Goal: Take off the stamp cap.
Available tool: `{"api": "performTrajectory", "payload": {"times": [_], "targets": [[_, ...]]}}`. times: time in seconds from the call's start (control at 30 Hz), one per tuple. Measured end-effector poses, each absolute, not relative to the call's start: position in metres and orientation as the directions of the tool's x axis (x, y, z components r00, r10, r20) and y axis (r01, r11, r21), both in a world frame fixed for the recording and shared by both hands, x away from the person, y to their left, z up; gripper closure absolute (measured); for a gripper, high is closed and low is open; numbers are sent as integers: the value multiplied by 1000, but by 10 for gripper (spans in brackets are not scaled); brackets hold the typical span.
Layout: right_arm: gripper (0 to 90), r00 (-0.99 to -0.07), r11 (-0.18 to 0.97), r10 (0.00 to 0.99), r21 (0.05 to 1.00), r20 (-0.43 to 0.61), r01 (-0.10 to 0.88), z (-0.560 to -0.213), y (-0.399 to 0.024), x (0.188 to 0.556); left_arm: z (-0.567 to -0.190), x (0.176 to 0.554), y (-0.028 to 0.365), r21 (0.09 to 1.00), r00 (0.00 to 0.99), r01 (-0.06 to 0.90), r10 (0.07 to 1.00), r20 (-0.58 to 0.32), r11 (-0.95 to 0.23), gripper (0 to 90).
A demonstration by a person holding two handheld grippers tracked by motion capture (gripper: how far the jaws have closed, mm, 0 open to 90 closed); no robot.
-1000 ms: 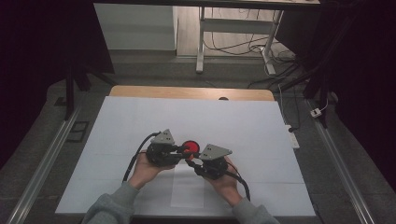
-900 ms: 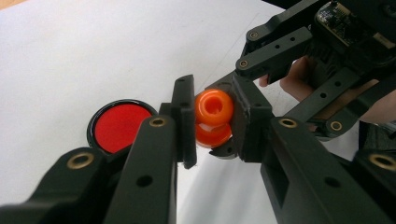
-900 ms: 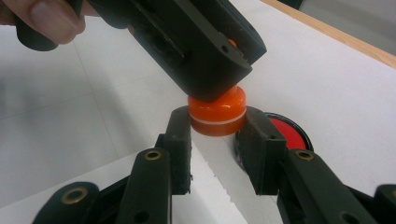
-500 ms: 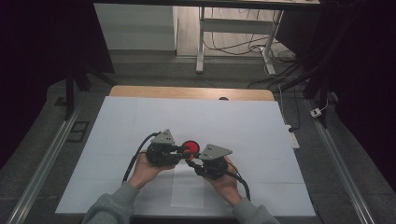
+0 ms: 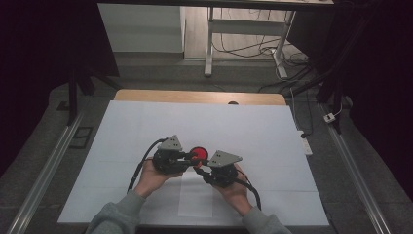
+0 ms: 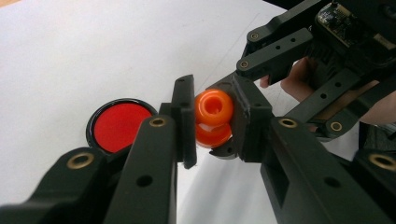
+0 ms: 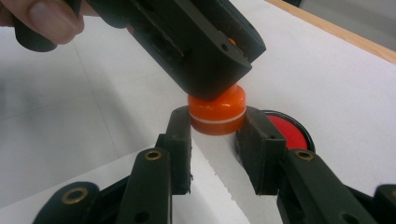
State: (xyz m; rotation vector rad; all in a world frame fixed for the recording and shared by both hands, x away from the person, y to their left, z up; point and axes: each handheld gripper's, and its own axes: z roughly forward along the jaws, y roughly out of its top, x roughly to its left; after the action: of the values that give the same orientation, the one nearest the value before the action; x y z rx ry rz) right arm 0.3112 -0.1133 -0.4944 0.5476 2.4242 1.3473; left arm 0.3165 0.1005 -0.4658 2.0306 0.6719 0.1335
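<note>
A small orange cap-shaped piece (image 6: 213, 116) with a pale seam around it (image 7: 217, 115) is held just above the white sheet. My left gripper (image 6: 212, 119) is shut on its upper part. My right gripper (image 7: 217, 135) is shut on its lower part from the other side. In the high view the left gripper (image 5: 194, 157) and the right gripper (image 5: 199, 166) meet tip to tip at the middle of the table. A red disc with a black rim (image 5: 197, 152) lies flat on the sheet right behind them (image 6: 120, 124) (image 7: 287, 130).
A white sheet (image 5: 146, 122) covers the table, with a wooden edge (image 5: 195, 96) along the far side. Metal rails (image 5: 46, 165) run down both sides. A white table frame (image 5: 209, 44) and cables lie on the floor beyond.
</note>
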Motion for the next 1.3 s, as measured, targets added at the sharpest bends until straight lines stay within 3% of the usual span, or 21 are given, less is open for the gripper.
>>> {"api": "performTrajectory", "payload": {"times": [0.5, 0.6, 0.7, 1.3], "targets": [[648, -886, 488, 455, 858, -91, 163, -494, -115, 312, -465, 317, 101, 827, 844, 409, 505, -182, -386, 727], [649, -874, 529, 472, 831, -117, 174, -497, -114, 313, -457, 315, 113, 857, 806, 385, 577, -131, -343, 729], [649, -866, 454, 500, 852, -3, 259, -509, -124, 320, -450, 318, 135, 873, 791, 413, 578, -202, -260, 729], [648, -863, 474, 504, 849, -45, 232, -504, -127, 320, -453, 315, 126, 864, 811, 402, 555, -183, -302, 728]]}}
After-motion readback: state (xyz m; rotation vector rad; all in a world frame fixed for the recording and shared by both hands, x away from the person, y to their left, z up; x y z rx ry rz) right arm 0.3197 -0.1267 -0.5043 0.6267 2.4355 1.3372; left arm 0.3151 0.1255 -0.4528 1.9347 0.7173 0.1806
